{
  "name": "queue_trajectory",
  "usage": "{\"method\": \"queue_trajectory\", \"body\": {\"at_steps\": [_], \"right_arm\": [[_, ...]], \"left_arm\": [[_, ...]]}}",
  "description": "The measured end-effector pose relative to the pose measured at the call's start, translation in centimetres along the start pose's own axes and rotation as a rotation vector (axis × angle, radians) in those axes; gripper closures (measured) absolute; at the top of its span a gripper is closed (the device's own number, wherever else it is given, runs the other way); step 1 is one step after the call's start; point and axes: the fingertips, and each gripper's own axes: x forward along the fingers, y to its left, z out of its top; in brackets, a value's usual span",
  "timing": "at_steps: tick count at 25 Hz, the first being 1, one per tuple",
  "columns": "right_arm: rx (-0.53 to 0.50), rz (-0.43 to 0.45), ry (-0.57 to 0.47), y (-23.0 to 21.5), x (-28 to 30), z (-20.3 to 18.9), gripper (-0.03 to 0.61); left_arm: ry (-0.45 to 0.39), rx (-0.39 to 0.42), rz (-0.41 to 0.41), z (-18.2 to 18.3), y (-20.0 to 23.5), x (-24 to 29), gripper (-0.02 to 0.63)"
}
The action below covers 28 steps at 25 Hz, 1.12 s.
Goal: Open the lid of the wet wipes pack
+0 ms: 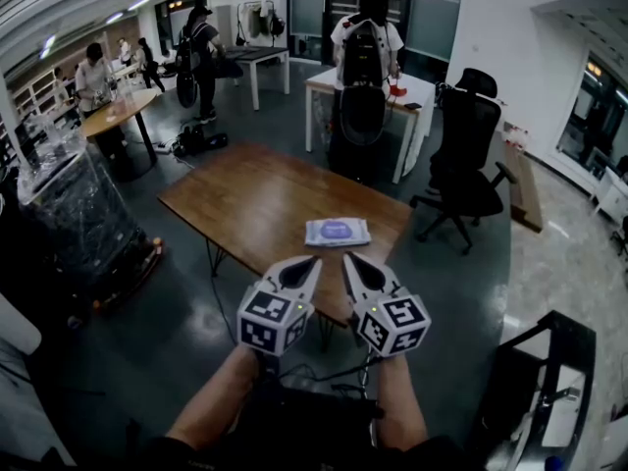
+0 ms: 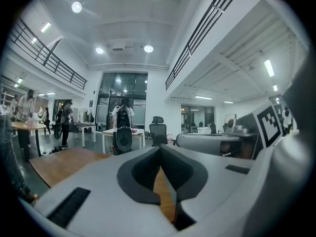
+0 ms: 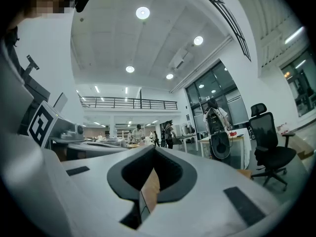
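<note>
The wet wipes pack lies flat on the wooden desk, toward its near right side. Its long axis runs left to right across my head view, tipped a little so the right end sits slightly farther away. The purple oval lid faces up in the middle of the top face and looks shut.

I have the left gripper and right gripper side by side over the desk's near edge. Their tips angle in toward each other just short of the pack, and neither touches it. Both are closed with nothing between the jaws. In each gripper view the tips meet, and only a sliver of wood grain shows through the hollow behind them.

Only the head view shows the pack. The gripper views look level across the room, over the top of it. The left gripper view takes in a broad stretch of the desk at its left and the marker cube of the other gripper at its right edge. The right gripper view catches the left one's cube at its left.

A black office chair stands off the desk's far right corner, apart from it. Beyond the desk a person wearing a backpack stands at a white table. More people gather around a round table at the far left.
</note>
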Motion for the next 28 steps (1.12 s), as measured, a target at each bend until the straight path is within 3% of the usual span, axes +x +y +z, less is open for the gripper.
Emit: {"method": "queue_trajectory", "body": {"at_steps": [12, 23, 28], "right_arm": [[0.016, -0.049, 0.037, -2.7, 1.5, -1.1, 0.568], [0.024, -0.152, 0.132, -8.4, 5.6, -4.1, 0.568], [0.029, -0.212, 0.19, -11.0, 7.9, -5.8, 0.568]], "left_arm": [[0.045, 0.0, -0.017, -1.2, 1.7, 2.9, 0.607], [0.12, 0.0, -0.087, -4.1, 6.0, 10.3, 0.607], [0.193, -0.012, -0.134, -6.7, 8.3, 13.7, 0.607]]}}
